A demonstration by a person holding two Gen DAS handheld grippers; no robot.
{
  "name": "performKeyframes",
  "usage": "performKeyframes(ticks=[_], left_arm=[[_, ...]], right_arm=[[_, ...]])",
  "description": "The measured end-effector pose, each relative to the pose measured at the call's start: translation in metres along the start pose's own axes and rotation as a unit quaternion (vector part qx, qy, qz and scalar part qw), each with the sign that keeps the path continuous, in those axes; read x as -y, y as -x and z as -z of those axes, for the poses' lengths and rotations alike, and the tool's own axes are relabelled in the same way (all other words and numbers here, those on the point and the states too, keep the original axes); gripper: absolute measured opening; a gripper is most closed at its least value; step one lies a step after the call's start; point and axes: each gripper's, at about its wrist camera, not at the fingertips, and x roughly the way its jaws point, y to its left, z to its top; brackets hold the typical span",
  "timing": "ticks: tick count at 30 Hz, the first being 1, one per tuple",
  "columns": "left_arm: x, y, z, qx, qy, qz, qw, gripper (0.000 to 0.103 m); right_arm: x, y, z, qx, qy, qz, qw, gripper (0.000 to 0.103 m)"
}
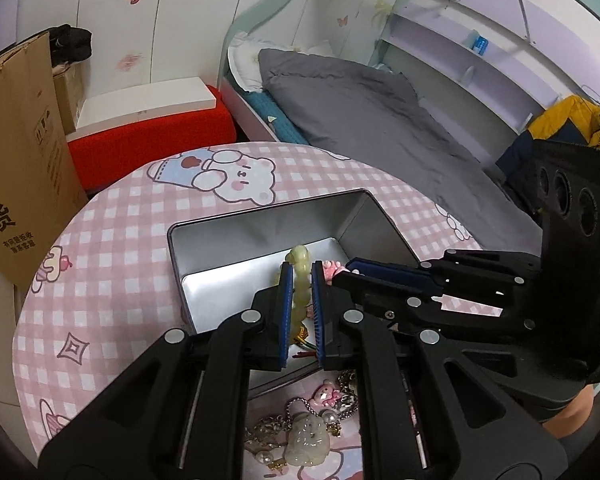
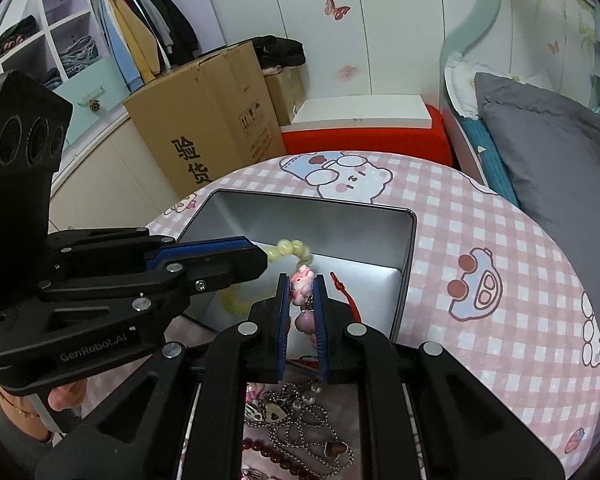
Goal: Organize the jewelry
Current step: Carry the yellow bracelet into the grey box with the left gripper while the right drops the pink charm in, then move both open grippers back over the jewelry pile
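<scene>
Together, both grippers (image 1: 302, 280) (image 2: 302, 286) tilt down over the tin (image 1: 380, 216), pinching a bracelet (image 1: 298, 256).

Both wrist views look closely down into tin (image 1: 260, 240).

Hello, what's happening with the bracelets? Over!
Left gripper shut on yellow bead bracelet. Right gripper shut on pink charm bracelet. Both over open tin.

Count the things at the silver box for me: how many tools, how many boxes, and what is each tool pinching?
Tools: 2 (left tool, right tool)
Silver box: 1
Pale green bead bracelet: 1, pinched by the left tool
Pink bunny charm: 1, pinched by the right tool
Total: 5
</scene>
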Motion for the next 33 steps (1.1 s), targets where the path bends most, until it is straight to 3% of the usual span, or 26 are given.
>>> performKeyframes(ticks=[7, 11, 22, 33], left_arm=[[0.003, 0.008, 0.002, 0.001, -0.005, -0.006, 1.0, 0.014], [0.006, 0.025, 0.007, 0.017, -0.009, -0.012, 0.9997, 0.051], [0.018, 0.081, 0.054, 0.054, -0.029, -0.038, 0.9974, 0.052], [0.037, 0.065, 0.112, 0.019, -0.069, -0.045, 0.9964, 0.052]], right_arm=[[-0.002, 0.005, 0.0, -0.001, 0.002, 0.0, 1.0, 0.011], [-0.003, 0.021, 0.002, 0.011, 0.0, 0.002, 1.0, 0.014], [-0.014, 0.082, 0.04, 0.045, 0.022, 0.02, 0.999, 0.017], [-0.016, 0.084, 0.101, 0.028, 0.016, 0.034, 0.999, 0.024]])
